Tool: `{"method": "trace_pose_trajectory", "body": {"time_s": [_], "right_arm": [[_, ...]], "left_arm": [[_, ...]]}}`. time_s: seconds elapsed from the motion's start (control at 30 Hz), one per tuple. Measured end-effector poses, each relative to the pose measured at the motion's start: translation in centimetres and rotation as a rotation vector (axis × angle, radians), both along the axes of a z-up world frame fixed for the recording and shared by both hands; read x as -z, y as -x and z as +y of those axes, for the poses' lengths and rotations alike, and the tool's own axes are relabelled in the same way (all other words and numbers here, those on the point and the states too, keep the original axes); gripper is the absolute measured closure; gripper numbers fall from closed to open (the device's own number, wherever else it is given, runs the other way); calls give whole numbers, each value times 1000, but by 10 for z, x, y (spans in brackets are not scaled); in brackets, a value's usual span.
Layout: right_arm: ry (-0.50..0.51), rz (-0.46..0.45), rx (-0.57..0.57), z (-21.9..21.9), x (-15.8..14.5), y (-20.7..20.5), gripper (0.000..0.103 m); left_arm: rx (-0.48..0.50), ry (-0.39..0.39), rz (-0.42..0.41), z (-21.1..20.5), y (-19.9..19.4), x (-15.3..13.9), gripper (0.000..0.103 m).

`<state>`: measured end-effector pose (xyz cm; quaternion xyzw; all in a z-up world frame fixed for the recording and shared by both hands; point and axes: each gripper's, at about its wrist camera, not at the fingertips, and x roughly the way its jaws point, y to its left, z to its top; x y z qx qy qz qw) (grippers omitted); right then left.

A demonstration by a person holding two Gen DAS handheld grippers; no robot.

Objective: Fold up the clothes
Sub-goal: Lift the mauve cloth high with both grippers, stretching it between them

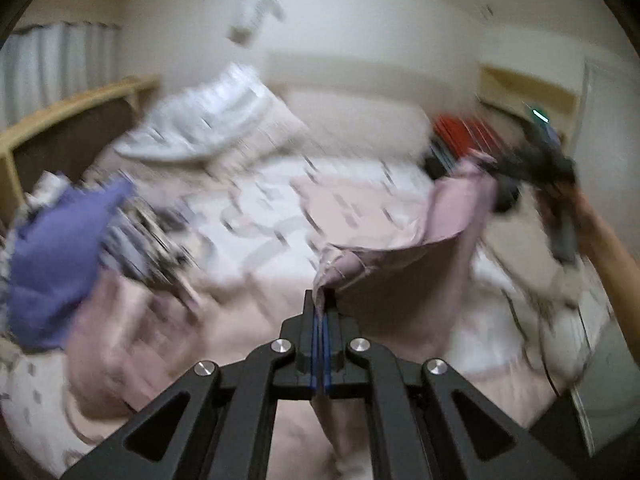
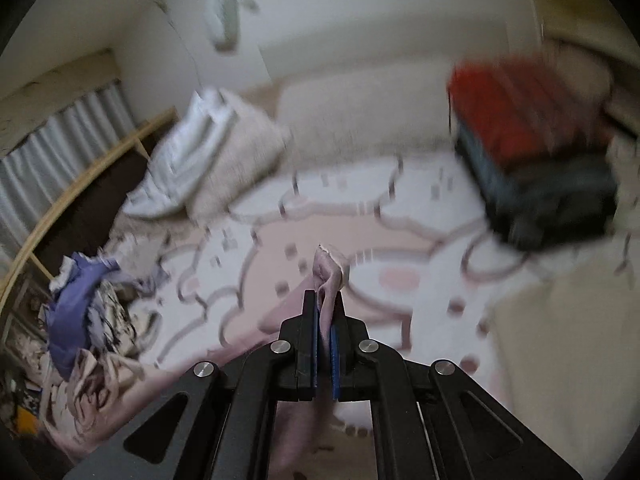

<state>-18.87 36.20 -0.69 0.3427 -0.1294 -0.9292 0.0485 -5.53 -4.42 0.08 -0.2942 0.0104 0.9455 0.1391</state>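
A pale pink garment point(image 1: 448, 216) hangs stretched in the air above the bed between my two grippers. My left gripper point(image 1: 322, 300) is shut on one edge of it. My right gripper point(image 2: 325, 300) is shut on another corner of it point(image 2: 330, 268). In the left wrist view the right gripper point(image 1: 520, 176) shows at the far right, held by a hand, with the cloth bunched at its tips. Both views are blurred by motion.
The bed has a pink and white patterned cover point(image 2: 360, 216). A pile of clothes with a purple piece point(image 1: 56, 252) lies at the left. Pillows point(image 2: 208, 152) lie at the head. A red and dark stack point(image 2: 532, 148) sits at the right.
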Motion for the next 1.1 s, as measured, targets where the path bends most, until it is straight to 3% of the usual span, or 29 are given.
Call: {"method": "trace_pose_trajectory", "body": {"time_s": [0.2, 0.37, 0.5, 0.57, 0.67, 0.7, 0.9, 1.1], "right_arm": [[-106, 279, 11, -17, -104, -42, 98], [-197, 499, 21, -30, -202, -76, 98], [-175, 660, 5, -27, -281, -114, 98], [-115, 721, -35, -24, -314, -136, 98], [36, 763, -138, -12, -347, -160, 98], [42, 776, -152, -12, -355, -168, 98], [-20, 847, -162, -22, -377, -202, 98], [-80, 865, -113, -22, -401, -210, 98]], "left_arm": [[-109, -35, 271, -25, 10, -108, 101], [-181, -2, 549, -33, 3, -239, 101], [-231, 21, 718, -37, -17, -325, 101], [-263, 22, 793, -41, -32, -362, 101], [-289, -11, 852, -55, -51, -397, 101], [-290, -24, 866, -59, -56, -405, 101], [-306, 1, 947, -68, -85, -427, 101], [-292, 39, 934, -65, -79, -429, 101]]}}
